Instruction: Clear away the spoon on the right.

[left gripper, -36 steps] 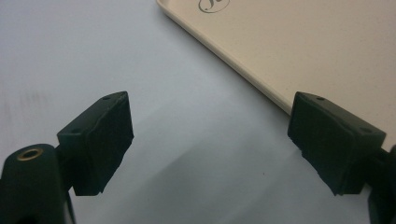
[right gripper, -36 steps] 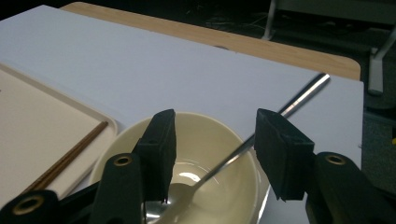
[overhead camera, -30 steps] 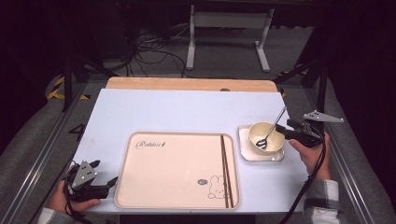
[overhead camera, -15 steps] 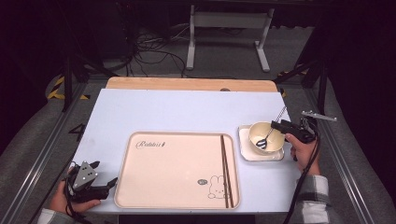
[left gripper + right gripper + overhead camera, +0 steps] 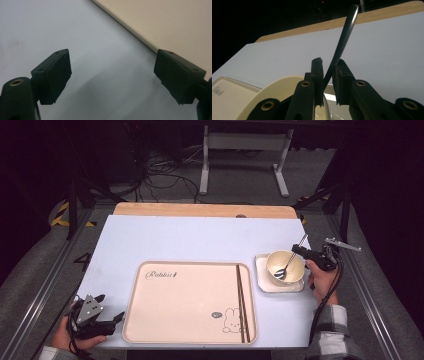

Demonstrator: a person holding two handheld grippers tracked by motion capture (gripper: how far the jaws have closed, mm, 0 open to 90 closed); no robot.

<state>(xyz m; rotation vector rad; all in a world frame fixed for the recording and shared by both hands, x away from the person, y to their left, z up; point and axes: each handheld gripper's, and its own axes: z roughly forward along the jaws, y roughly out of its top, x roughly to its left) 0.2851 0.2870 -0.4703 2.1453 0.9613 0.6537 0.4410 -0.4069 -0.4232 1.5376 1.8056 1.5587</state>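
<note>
while clamped on thin metal spoon (image 5: 290,262), right hand-held gripper (image 5: 296,249), round cream bowl (image 5: 285,264)

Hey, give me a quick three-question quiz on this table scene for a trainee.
1. True or false: the right tongs grip the spoon.
2. Where does the spoon's scoop end rest? A) in the bowl B) on the tray C) on the bare table
3. Which item lies along the tray's right side?

Key: 1 true. 2 A. 3 the chopsticks.
</note>
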